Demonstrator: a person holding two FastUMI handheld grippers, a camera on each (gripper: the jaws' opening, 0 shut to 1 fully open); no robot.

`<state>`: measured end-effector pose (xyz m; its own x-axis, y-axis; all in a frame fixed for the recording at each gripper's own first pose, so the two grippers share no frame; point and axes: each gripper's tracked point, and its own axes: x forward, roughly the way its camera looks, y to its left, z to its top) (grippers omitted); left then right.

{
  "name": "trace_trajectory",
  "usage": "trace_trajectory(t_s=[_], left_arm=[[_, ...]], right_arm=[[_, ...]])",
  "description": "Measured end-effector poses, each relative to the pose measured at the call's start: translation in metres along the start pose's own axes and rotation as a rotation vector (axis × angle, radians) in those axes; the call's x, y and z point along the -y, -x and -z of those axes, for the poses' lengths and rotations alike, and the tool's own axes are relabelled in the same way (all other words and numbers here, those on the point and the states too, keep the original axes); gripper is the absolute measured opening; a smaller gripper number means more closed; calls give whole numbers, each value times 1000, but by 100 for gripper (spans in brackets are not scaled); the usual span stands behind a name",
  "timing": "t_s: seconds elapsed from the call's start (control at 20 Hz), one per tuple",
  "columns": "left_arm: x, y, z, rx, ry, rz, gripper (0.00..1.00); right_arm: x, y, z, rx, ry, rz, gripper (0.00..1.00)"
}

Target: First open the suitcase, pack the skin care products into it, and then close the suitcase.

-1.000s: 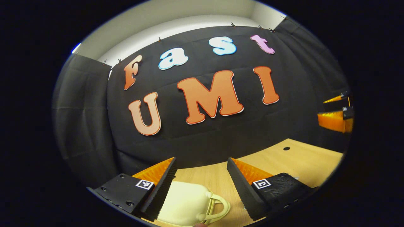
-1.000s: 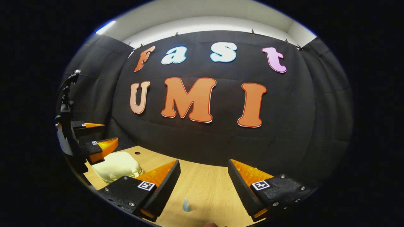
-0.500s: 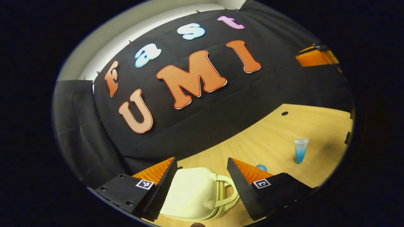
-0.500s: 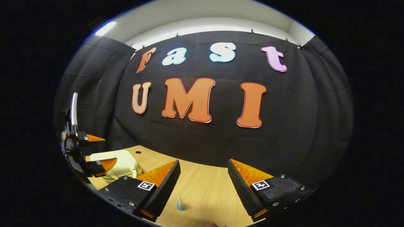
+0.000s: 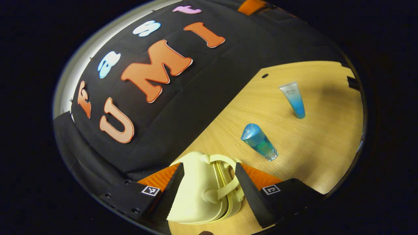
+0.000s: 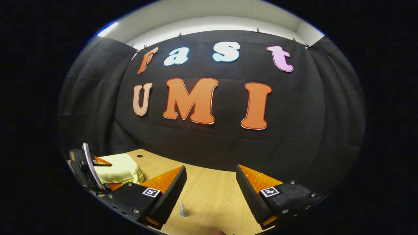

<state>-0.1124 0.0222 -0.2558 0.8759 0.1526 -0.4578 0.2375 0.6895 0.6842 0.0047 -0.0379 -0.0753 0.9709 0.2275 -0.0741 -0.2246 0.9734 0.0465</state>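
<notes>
Smooth cream suitcase (image 5: pixel 199 192) sat closed on the wood-grain table (image 5: pixel 313 147).
Left gripper (image 5: pixel 209 182) straddled it, jaws wide; right gripper (image 6: pixel 210 184) gaped, empty.

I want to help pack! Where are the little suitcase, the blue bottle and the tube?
suitcase (image 5: pixel 196 192), left gripper view, on its lid.
blue bottle (image 5: pixel 259 142), left gripper view, mid-body.
tube (image 5: pixel 294 98), left gripper view, mid-body.

Light falls from overhead, bright on the wooden bench (image 5: pixel 313 137) and dim against the dark cloth wall. Soft shadows pool near the bench's edge. Fisheye bending warps both views' margins; focus stays sharp.
</notes>
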Motion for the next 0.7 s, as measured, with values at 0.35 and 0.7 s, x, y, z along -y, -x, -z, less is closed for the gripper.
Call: trace_trajectory(t_s=[0.35, 0.7], left_arm=[[23, -23, 38, -71, -162, 82, 97], [27, -39, 58, -111, -348, 90, 72]], right_arm=[[8, -6, 1, -8, 2, 54, 95], [8, -8, 5, -15, -2, 91, 95]])
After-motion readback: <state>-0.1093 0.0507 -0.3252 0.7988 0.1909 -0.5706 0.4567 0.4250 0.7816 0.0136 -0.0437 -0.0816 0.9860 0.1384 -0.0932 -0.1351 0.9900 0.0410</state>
